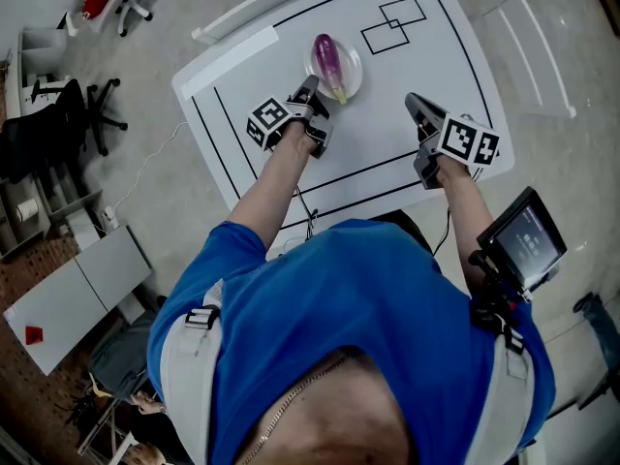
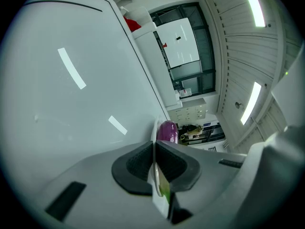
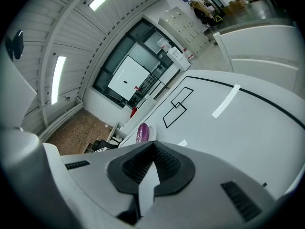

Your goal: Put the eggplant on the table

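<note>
The white table (image 1: 383, 148), lined in black, is being seen from above. The left gripper (image 1: 310, 86) is being held near its middle, with its jaws being pressed narrowly onto the near rim of the plate (image 1: 356, 62). The right gripper (image 1: 413, 101) is being held at three o'clock of the left one, well apart from it, its jaws being held together on nothing. The plate is being rested on the table at one o'clock of the left gripper's tips. The purple eggplant (image 1: 329, 60) is being carried on the plate, not on the tabletop itself.
</note>
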A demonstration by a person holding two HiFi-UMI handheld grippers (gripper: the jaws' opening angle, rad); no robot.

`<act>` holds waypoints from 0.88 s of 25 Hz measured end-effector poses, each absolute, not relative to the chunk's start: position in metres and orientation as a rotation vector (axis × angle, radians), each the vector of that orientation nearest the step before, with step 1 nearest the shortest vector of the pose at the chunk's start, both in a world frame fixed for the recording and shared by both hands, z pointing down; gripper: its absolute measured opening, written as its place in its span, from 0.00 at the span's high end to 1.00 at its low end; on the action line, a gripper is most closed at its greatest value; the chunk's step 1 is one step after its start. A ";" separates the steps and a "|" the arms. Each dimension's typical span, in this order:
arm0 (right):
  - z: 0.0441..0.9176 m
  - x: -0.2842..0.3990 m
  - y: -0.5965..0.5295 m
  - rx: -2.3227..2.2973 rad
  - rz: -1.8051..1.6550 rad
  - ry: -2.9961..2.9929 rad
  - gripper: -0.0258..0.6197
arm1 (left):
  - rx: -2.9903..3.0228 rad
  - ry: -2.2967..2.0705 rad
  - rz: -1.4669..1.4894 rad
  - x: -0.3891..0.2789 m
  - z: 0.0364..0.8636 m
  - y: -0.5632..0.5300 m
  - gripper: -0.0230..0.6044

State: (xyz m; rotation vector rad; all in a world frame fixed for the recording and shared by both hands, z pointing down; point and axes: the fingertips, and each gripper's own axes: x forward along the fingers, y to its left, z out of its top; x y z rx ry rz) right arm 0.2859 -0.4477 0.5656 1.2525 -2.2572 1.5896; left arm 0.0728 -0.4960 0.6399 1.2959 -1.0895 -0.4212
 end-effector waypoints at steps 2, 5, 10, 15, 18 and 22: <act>0.565 0.286 -0.448 1.252 1.590 -2.257 0.96 | 1.305 -1.094 -0.412 0.073 0.640 -0.496 0.93; 0.566 0.285 -0.448 1.248 1.589 -2.259 0.96 | 1.321 -1.102 -0.398 0.073 0.641 -0.496 0.93; 0.564 0.283 -0.449 1.241 1.587 -2.264 0.96 | 1.343 -1.110 -0.370 0.073 0.642 -0.497 0.93; 0.565 0.284 -0.449 1.245 1.586 -2.266 0.96 | 1.361 -1.117 -0.338 0.074 0.645 -0.498 0.92; 0.566 0.286 -0.448 1.247 1.587 -2.268 0.96 | 1.392 -1.119 -0.300 0.078 0.646 -0.499 0.92; 0.567 0.286 -0.448 1.247 1.590 -2.273 0.96 | 1.443 -1.162 -0.213 0.079 0.646 -0.500 0.92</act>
